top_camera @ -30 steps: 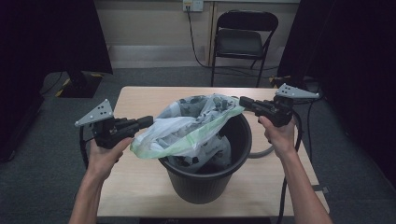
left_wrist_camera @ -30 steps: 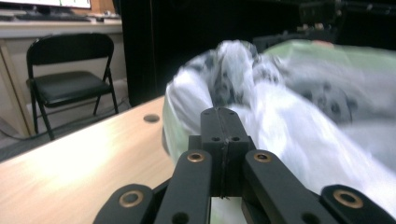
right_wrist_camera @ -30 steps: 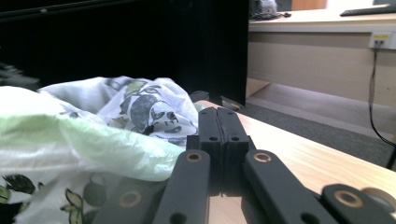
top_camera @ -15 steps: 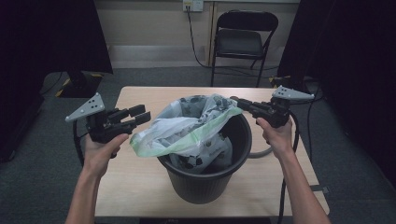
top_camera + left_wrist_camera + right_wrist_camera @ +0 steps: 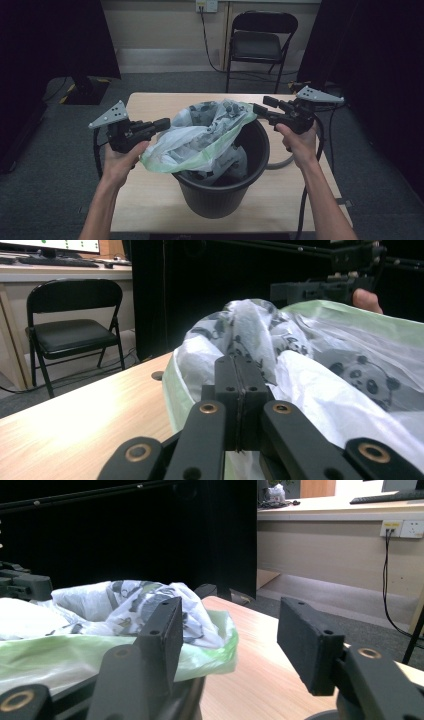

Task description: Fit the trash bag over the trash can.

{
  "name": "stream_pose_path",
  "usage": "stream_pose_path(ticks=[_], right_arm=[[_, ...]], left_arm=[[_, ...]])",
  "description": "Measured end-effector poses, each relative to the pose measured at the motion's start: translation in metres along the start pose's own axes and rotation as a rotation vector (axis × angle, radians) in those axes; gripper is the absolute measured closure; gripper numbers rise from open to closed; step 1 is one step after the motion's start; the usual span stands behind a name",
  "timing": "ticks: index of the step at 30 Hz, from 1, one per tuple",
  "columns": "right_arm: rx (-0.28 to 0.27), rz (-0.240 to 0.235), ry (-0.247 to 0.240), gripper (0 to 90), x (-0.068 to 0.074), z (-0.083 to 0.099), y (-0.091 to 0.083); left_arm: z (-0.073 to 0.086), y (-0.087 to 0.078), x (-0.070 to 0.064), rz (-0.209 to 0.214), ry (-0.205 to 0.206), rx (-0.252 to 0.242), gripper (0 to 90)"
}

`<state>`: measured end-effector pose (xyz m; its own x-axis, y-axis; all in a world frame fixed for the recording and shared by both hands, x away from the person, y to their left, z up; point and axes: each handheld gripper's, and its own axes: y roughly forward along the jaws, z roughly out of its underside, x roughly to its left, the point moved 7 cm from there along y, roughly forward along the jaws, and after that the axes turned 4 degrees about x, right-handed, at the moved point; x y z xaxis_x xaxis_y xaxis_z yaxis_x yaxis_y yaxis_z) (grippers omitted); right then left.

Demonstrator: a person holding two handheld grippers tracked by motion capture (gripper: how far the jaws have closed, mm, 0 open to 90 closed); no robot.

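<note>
- Near the desk's (image 5: 150, 200) front edge stands a black bin (image 5: 220, 192), its liner bag (image 5: 200, 137) half fitted.
- Left gripper (image 5: 162, 123) pinches the bag's rim; right gripper (image 5: 258, 109) is spread, holding nothing.
- Next, likely: right claw takes the far rim.
- Bag's mouth stretches left-right, tilted upward.

Each black gripper (image 5: 161, 123) has brass-ringed pivots, a grey three-cornered plate (image 5: 109, 114) and a trailing black cable (image 5: 304, 205).

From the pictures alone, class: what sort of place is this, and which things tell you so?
Probably an indoor recording room or lab: black curtains hang round a lone wooden table, a folding chair stands by a wall socket, and a desk with a keyboard stands behind.
</note>
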<state>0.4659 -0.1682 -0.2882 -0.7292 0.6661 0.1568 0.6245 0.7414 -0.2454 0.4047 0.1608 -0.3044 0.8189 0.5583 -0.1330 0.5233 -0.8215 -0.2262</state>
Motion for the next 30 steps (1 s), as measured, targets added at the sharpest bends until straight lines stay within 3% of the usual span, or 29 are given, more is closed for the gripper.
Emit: stream_pose_path(ticks=[9,11,13,17,20,22,25,30], right_arm=[[0.016,-0.066,0.007,39.6,0.011,-0.005,0.009],[0.018,-0.071,0.008,39.8,0.013,-0.006,0.011],[0.016,-0.079,0.01,39.8,0.014,-0.007,0.012],[0.031,-0.09,0.012,40.6,0.016,-0.007,0.016],[0.043,-0.102,0.017,40.6,0.018,-0.008,0.021],[0.058,-0.108,0.014,40.5,0.018,-0.008,0.024],[0.075,-0.109,0.016,40.0,0.019,-0.009,0.031],[0.109,-0.091,0.022,39.7,0.02,-0.008,0.038]], left_arm=[[0.005,-0.018,-0.026,0.064,0.045,0.008,87.6],[0.0,-0.02,-0.023,0.051,0.042,-0.028,79.5],[-0.008,-0.018,-0.016,0.056,-0.001,-0.082,70.2],[-0.008,0.001,0.001,0.011,-0.026,-0.037,61.1],[-0.003,0.013,0.001,0.005,-0.032,-0.03,59.9],[0.0,0.015,0.0,-0.031,-0.023,-0.025,58.6],[0.002,0.015,-0.001,-0.05,-0.024,-0.019,59.3],[0.005,0.012,-0.002,-0.047,-0.017,-0.009,60.4]])
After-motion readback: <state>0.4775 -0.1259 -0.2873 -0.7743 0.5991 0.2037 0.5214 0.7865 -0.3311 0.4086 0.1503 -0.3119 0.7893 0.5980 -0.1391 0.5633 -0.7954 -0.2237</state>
